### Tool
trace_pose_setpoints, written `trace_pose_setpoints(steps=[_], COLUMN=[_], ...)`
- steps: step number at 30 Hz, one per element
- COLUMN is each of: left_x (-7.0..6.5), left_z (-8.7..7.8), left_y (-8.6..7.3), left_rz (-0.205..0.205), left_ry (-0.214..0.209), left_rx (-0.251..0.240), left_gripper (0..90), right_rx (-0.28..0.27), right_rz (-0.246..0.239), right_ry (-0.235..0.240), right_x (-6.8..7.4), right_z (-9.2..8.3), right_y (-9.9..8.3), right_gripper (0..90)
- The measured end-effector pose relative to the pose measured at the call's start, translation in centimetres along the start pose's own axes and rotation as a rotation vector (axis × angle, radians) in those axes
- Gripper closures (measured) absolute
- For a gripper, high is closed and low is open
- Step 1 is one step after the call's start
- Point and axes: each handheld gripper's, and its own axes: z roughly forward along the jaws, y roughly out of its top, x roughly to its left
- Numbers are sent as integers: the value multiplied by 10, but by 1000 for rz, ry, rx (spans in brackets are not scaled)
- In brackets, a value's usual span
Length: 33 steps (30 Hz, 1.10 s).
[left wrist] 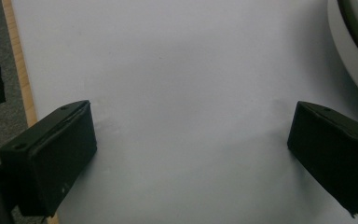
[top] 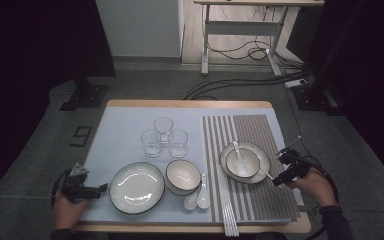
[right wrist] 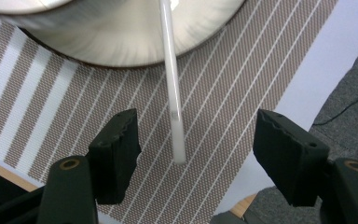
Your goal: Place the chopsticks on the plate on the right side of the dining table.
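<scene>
Right gripper (right wrist: 196,140) released, jaws astride white chopstick (right wrist: 173,93); no writing readable.

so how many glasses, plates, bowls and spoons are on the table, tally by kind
glasses: 3
plates: 2
bowls: 2
spoons: 3
total: 10

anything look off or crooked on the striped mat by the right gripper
One thing: a white chopstick leans slantwise against the bowl and plate on the striped placemat, its free end between the open right gripper jaws, untouched. The other chopsticks lie flat at the mat's left edge. Nothing looks spilled or broken.
</scene>
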Motion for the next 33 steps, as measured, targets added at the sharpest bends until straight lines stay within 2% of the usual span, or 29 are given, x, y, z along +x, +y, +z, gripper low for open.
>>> trace_pose_setpoints(steps=[16,25,33], left_x=[0,0,0], left_z=[0,0,0], left_y=[0,0,0], left_rz=[0,0,0], left_ry=[0,0,0], left_rx=[0,0,0], left_gripper=[9,9,9], right_rx=[41,30,20], right_rz=[49,84,102], right_ry=[-1,-2,20], right_x=[-10,-16,-22], right_z=[16,19,19], right_y=[-20,-21,-20], right_gripper=[356,417,519])
